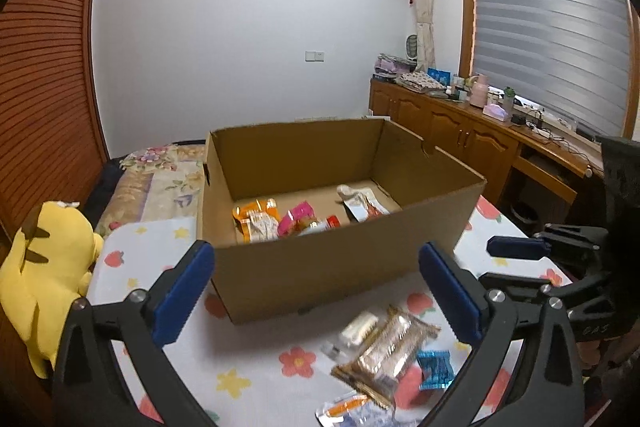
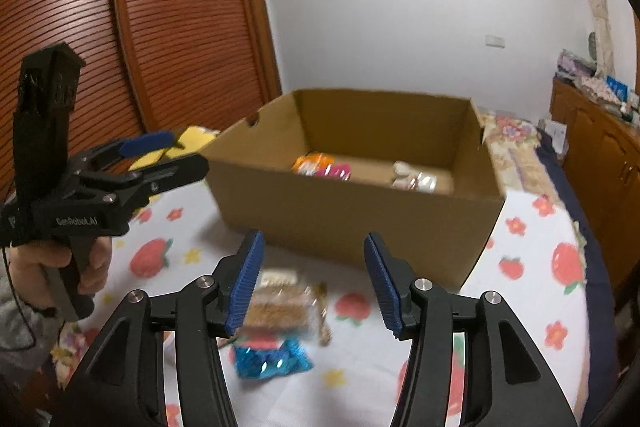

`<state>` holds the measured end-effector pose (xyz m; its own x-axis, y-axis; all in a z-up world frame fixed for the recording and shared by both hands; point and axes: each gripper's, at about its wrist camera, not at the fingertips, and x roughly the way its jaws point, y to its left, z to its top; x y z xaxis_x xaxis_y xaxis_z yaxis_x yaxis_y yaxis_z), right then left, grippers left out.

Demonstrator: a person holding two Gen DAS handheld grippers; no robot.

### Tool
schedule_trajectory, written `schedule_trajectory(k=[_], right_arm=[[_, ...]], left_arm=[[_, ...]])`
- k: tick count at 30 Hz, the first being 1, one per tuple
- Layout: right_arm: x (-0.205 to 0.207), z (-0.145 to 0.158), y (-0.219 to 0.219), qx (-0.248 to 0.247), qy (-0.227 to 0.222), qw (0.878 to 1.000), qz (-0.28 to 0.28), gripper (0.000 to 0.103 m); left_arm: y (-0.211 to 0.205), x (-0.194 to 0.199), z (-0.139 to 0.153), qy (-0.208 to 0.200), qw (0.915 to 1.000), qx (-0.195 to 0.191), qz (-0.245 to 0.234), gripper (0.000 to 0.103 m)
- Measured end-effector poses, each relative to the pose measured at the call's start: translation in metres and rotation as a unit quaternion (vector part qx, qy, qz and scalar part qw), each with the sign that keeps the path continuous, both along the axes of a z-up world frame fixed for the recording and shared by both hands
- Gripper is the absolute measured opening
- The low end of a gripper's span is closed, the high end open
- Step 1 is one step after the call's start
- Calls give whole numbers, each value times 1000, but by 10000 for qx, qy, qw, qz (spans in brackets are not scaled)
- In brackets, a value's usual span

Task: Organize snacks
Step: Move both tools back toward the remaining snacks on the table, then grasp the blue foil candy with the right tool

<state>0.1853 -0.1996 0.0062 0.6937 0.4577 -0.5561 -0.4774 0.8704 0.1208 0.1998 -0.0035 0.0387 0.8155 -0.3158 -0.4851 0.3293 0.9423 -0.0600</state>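
Observation:
An open cardboard box [image 1: 304, 279] stands on the fruit-print cloth [image 1: 256, 359]. Inside lie an orange packet [image 1: 256, 215], a pink packet [image 1: 298, 217] and a white-silver packet [image 1: 362, 205]. In front of the box, loose on the cloth, are a gold-brown biscuit pack [image 1: 386, 355], a blue packet [image 1: 436, 369], a small white packet [image 1: 360, 323] and an orange-white packet [image 1: 348, 409]. My left gripper [image 1: 316, 255] is wide open above them, holding nothing. My right gripper [image 2: 313, 243] is open and holds nothing, over the biscuit pack [image 2: 284, 307] and the blue packet [image 2: 268, 359].
A yellow plush toy [image 1: 44, 275] lies at the cloth's left edge. A bed with a floral quilt [image 1: 160, 179] sits behind the box. Slatted wooden doors [image 2: 160, 27] stand on the left, and a cluttered wooden cabinet [image 1: 460, 131] on the right. A person's hand [image 2: 36, 267] grips the left gripper's handle.

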Motion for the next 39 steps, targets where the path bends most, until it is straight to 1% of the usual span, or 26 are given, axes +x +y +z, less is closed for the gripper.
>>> schedule_trajectory(k=[8, 14, 18, 21, 27, 32, 39], right_arm=[[-10, -30, 7, -227, 261, 9994, 71, 53], [-21, -47, 11, -278, 516, 9981, 193, 53], [-26, -57, 17, -314, 676, 9968, 289, 53], [-27, -65, 24, -404, 773, 9957, 313, 53], [-21, -69, 38, -609, 800, 9947, 217, 53], [-15, -77, 45, -764, 947, 9925, 133, 53], [-23, -80, 35, -860, 1054, 9907, 98, 53]], left_arm=[[3, -16, -26, 152, 9999, 29, 19, 102], [4, -31, -52, 472, 9987, 195, 96, 102], [9, -41, -68, 675, 9976, 69, 131, 102], [12, -46, -76, 776, 9968, 61, 200, 102], [19, -51, -87, 860, 9958, 70, 310, 102], [22, -53, -95, 925, 9950, 117, 354, 102], [22, -54, -96, 882, 9952, 175, 378, 102]])
